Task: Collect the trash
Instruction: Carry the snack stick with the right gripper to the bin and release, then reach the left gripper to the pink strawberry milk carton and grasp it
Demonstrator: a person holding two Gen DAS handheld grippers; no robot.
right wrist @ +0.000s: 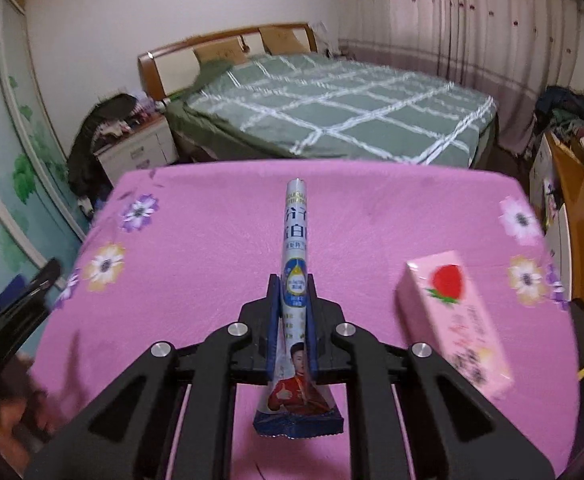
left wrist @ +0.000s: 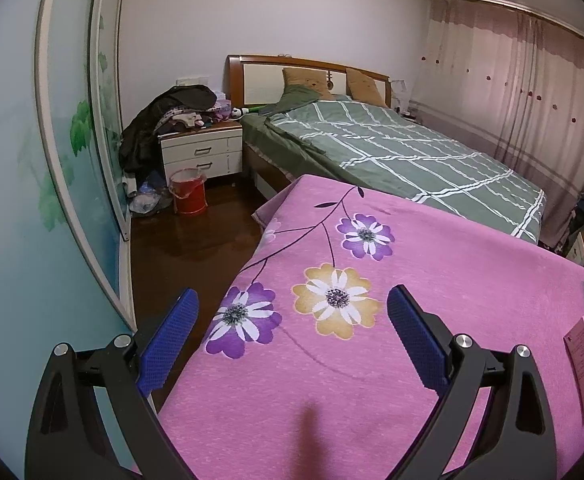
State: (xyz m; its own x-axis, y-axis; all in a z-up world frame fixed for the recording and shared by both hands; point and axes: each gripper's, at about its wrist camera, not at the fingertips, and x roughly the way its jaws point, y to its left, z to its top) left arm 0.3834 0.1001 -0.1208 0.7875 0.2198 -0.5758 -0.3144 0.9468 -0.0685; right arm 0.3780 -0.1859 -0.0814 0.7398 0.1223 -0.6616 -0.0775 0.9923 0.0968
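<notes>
Above the pink floral bench [right wrist: 219, 216], the right gripper [right wrist: 295, 300] pinches a flattened blue-and-white carton [right wrist: 296, 280] edgewise for carrying, while the left gripper [left wrist: 292, 332] hovers wide open, empty.

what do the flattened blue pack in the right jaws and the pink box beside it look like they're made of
Blue pack: looks like thin coated carton or foil laminate, glossy print; it is squashed flat between the jaws and flares at its crimped end. Pink box: likely printed paperboard drink carton, smooth with a slight sheen, crisp folded edges, strawberry picture. Blur leaves both uncertain.
</notes>
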